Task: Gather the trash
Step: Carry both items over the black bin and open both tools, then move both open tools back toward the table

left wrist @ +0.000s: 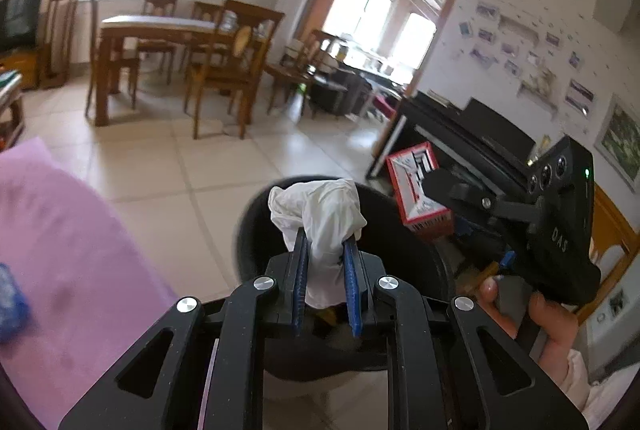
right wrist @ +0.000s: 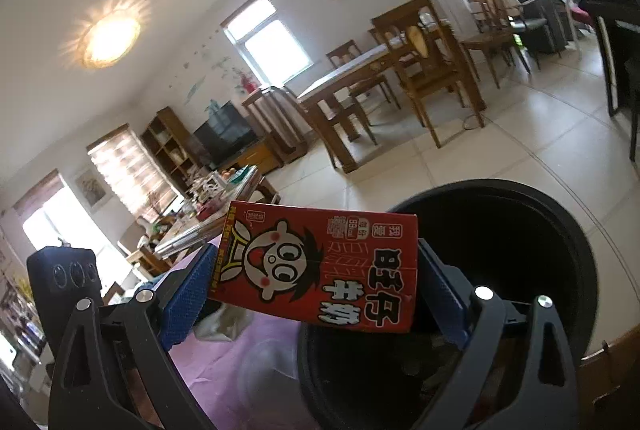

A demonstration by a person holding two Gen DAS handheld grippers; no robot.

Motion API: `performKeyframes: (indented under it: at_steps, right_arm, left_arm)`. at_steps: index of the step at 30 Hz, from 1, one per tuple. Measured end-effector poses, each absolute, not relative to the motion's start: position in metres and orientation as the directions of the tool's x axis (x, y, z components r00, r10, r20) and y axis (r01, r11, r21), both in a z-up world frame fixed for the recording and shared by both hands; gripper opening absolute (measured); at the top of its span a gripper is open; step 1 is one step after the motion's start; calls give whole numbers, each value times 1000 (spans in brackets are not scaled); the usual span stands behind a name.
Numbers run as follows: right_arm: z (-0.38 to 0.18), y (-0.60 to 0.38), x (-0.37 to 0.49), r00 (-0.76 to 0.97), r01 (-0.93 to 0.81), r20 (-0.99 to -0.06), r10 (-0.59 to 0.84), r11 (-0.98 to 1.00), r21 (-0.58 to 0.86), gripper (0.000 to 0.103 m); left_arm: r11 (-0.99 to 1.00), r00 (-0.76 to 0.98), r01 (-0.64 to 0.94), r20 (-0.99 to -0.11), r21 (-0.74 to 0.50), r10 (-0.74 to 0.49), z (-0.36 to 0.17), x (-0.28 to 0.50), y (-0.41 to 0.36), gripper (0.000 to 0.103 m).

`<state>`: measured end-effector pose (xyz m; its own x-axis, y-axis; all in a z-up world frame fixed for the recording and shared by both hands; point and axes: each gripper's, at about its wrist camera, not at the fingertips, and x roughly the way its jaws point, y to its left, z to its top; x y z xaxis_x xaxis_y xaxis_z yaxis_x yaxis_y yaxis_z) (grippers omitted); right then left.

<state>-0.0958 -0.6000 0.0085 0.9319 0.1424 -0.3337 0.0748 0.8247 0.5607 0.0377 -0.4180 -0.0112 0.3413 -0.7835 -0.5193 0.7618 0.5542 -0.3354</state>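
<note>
Clamped between the blue pads of the left gripper (left wrist: pixel 326 252), a crumpled white tissue (left wrist: pixel 320 214) hangs directly over the round black trash bin (left wrist: pixel 400 230) at lower centre. Beside it, the right gripper (right wrist: pixel 316 270) grips a red milk carton (right wrist: pixel 320 266) crosswise, the bin's mouth just right of it. Only the left view shows the person's hand (left wrist: pixel 536 314); only the right shows the carton's printed face.
</note>
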Motion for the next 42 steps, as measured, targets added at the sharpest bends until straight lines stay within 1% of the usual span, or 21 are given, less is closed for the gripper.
performKeyframes:
  at_steps: [4, 9, 13, 14, 15, 16, 17, 18, 19, 21, 24, 26, 36, 42]
  right_arm:
    - [-2, -615, -102, 932, 110, -343, 117, 811, 575, 93]
    - [-15, -629, -107, 927, 144, -362, 101, 794, 591, 93]
    - [-25, -639, -108, 920, 162, -378, 104, 778, 607, 93]
    - [-28, -642, -108, 917, 164, -384, 110, 772, 614, 94]
    - [-31, -643, -108, 913, 166, -390, 122, 761, 627, 94]
    - [-33, -644, -108, 910, 170, -394, 127, 753, 636, 94]
    - [-35, -646, -108, 907, 176, -401, 131, 746, 642, 94]
    - [-38, -649, -108, 903, 186, -410, 130, 742, 644, 94]
    - [-39, -651, -109, 900, 192, -417, 128, 741, 643, 94]
    - [-41, -653, -109, 896, 201, -426, 127, 740, 642, 94]
    - [-39, -650, -111, 893, 207, -433, 120, 746, 634, 97]
    - [-37, -645, -113, 894, 212, -434, 109, 751, 625, 97]
    - [-24, -617, -103, 878, 207, -465, 118, 782, 589, 97]
    - [-20, -579, -83, 859, 158, -486, 163, 817, 555, 97]
  left_arm:
    - [531, 298, 777, -547, -337, -782, -33, 35, -447, 17]
    - [515, 269, 791, -570, -329, -777, -48, 28, -471, 17]
    - [502, 254, 812, -594, -298, -763, -58, 21, -483, 17]
    - [504, 258, 816, -602, -283, -756, -59, 20, -483, 19]
    - [507, 261, 817, -606, -275, -751, -59, 19, -484, 24]
    - [513, 268, 818, -616, -261, -741, -60, 17, -486, 42]
    - [525, 282, 814, -620, -250, -732, -59, 16, -486, 54]
    - [546, 315, 806, -615, -230, -723, -58, 15, -484, 77]
    - [556, 336, 803, -606, -217, -721, -55, 14, -483, 85]
    - [564, 360, 803, -598, -192, -716, -50, 11, -481, 85]
    - [573, 371, 798, -595, -189, -713, -42, 12, -472, 90]
    - [574, 376, 797, -589, -188, -715, -38, 10, -466, 92]
    - [605, 427, 775, -555, -182, -714, -18, 7, -417, 93]
    - [694, 507, 686, -541, -217, -671, -18, 24, -341, 93]
